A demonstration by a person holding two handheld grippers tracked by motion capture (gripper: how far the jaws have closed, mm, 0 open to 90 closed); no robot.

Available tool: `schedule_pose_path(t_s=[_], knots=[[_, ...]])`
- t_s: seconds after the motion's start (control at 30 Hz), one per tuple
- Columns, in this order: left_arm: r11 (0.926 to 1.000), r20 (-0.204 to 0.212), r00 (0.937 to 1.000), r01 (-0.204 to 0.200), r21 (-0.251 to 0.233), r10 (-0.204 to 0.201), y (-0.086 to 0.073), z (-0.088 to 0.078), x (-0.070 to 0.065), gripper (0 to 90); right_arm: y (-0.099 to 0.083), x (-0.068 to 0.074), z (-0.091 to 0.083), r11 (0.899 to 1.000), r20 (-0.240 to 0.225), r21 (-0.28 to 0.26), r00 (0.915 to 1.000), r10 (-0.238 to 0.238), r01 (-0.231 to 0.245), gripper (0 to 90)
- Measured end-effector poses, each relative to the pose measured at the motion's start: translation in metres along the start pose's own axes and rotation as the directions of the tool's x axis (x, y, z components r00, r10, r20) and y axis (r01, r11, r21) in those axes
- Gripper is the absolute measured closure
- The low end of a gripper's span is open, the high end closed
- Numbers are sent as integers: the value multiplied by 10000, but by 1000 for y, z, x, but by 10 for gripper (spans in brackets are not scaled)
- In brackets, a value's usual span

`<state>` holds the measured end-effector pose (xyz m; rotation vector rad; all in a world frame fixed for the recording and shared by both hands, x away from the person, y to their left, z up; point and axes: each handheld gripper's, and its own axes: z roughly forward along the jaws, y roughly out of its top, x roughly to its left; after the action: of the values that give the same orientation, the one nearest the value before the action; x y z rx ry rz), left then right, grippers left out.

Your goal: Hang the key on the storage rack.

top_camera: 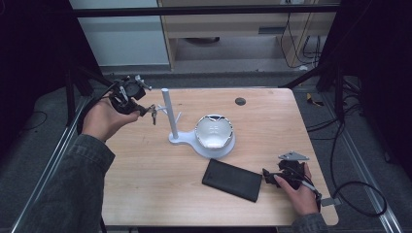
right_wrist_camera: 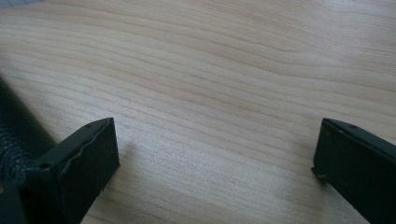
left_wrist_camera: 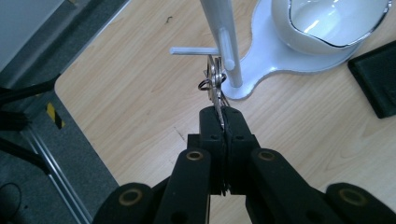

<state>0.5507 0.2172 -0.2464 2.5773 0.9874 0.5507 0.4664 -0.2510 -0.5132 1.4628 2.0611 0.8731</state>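
Observation:
My left gripper [top_camera: 145, 110] is held up over the table's far left, shut on a small bunch of metal keys [top_camera: 153, 114]. In the left gripper view the keys [left_wrist_camera: 215, 81] stick out of the closed jaws of my left gripper [left_wrist_camera: 224, 119], right beside a side peg [left_wrist_camera: 194, 50] of the white stand [left_wrist_camera: 223, 32]. The key ring lies close to the peg; I cannot tell whether it is hooked on. My right gripper [top_camera: 266, 176] rests low at the near right, open, with bare wood between the jaws of the right gripper [right_wrist_camera: 215, 158].
The white stand's pole [top_camera: 168, 114] rises from a flat base [top_camera: 180, 140] that carries a white bowl [top_camera: 214, 131]. A black wallet [top_camera: 232, 180] lies just left of the right gripper, and its edge [right_wrist_camera: 14, 135] shows beside that gripper's jaw. A dark grommet [top_camera: 240, 101] sits near the far edge.

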Motion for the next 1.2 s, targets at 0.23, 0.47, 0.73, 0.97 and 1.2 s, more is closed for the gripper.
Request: schedule_pose_path(t_s=[0.23,0.47,0.73,0.97,1.2], knots=[[9998,134,9999,-22,-207,24,3,-4,-1,884,0,0,0,10000,-1,-1,10000,-2,2,4],[9994,41,10000,-77,-345,78,7,-9,-4,885,0,0,0,10000,-1,0,10000,-3,3,3],[9995,70,10000,-10,-330,12,11,-1,-2,884,0,0,0,10000,-14,8,10000,47,-47,3],[9997,37,10000,9,-257,-8,15,6,-3,884,0,0,0,10000,-16,6,10000,48,-48,3],[9947,-151,9998,96,-1021,-112,10,1,-4,789,0,0,0,10000,-11,2,10000,25,-25,4]])
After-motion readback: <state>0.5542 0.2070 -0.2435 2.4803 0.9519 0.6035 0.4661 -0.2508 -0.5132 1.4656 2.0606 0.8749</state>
